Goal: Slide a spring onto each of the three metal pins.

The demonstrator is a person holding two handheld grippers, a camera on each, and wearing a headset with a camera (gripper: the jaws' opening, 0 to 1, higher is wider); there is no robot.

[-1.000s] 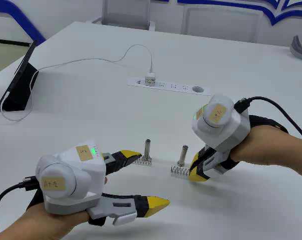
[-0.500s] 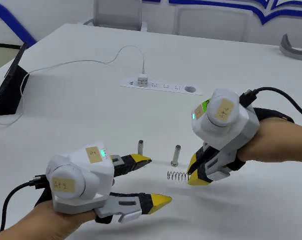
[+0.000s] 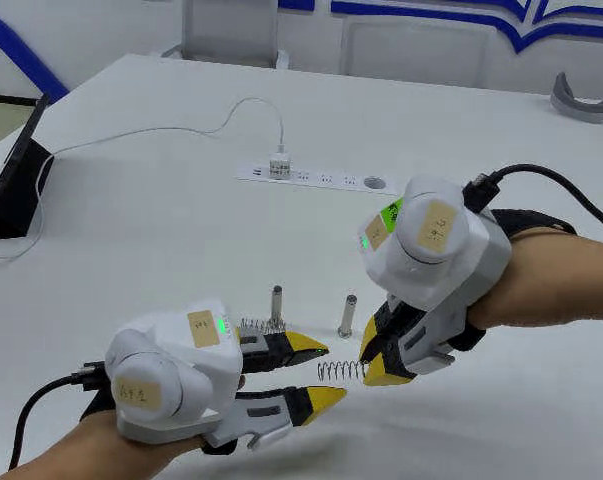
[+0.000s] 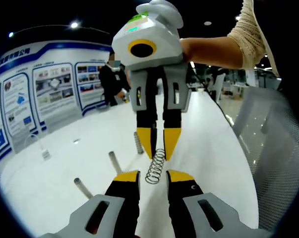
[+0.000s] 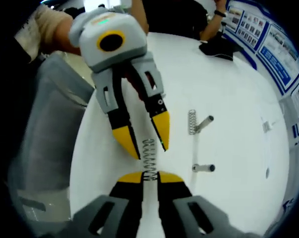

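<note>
Held spring (image 3: 341,371) lies roughly horizontal between the two grippers. Right gripper (image 3: 373,368) is pinching one end of it, and the right gripper view shows that end clamped between the jaw tips (image 5: 150,177). Left gripper (image 3: 327,372) is at the held spring's other end with jaws spread. In the left gripper view the coil end (image 4: 155,166) sits in the gap; can't tell if it touches either jaw.

Near pin (image 3: 348,315) stands upright just beyond the held spring. Far pin (image 3: 276,300) is upright beyond and to the left of it, bare. Loose spring (image 3: 261,325) lies flat on the table (image 3: 161,220) at the far pin's base. Third pin (image 4: 82,187) is further left of the held spring. Power strip (image 3: 306,178) is well beyond the held spring.
</note>
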